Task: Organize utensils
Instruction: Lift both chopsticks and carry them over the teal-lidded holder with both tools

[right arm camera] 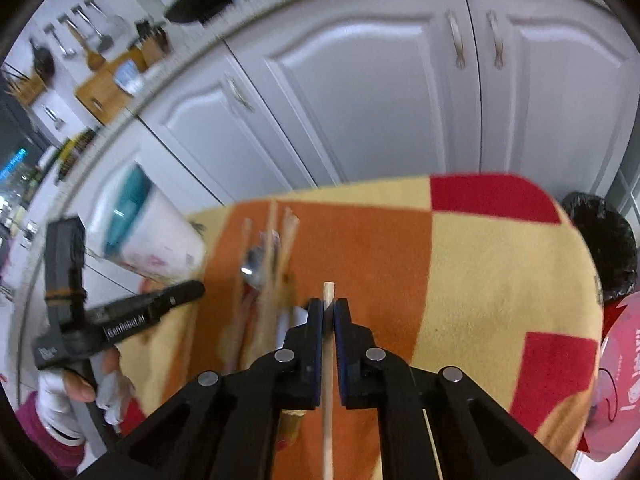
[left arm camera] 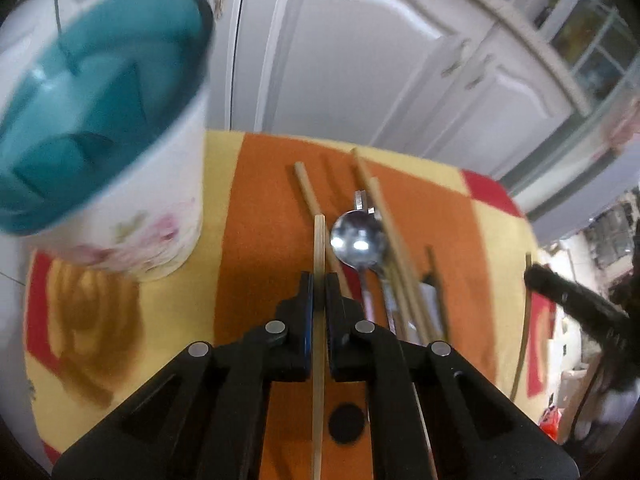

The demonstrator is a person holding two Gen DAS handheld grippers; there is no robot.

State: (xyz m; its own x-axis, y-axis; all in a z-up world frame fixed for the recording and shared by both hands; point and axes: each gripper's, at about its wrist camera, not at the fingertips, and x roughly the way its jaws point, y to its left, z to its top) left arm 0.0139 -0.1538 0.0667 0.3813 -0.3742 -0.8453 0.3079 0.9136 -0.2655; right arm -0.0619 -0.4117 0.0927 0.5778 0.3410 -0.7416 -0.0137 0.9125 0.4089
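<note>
Left side's blocked by the big white holder (left arm camera: 120, 184). Utensil pile (left arm camera: 372, 248) clutters the middle of my cloth (right arm camera: 480, 280). Right half is wide open, cabinets (right arm camera: 360, 100) wall off the far edge.

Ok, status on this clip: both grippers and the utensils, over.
Left gripper shut on a flat chopstick. Right gripper shut on a round chopstick. Spoon and loose chopsticks on the cloth; teal-lined holder unobstructed.

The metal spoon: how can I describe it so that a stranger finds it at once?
Look at the orange panel of the checkered cloth, right of the white container. In the pile of wooden chopsticks lies the spoon. It alone is shiny metal with a round bowl.
</note>
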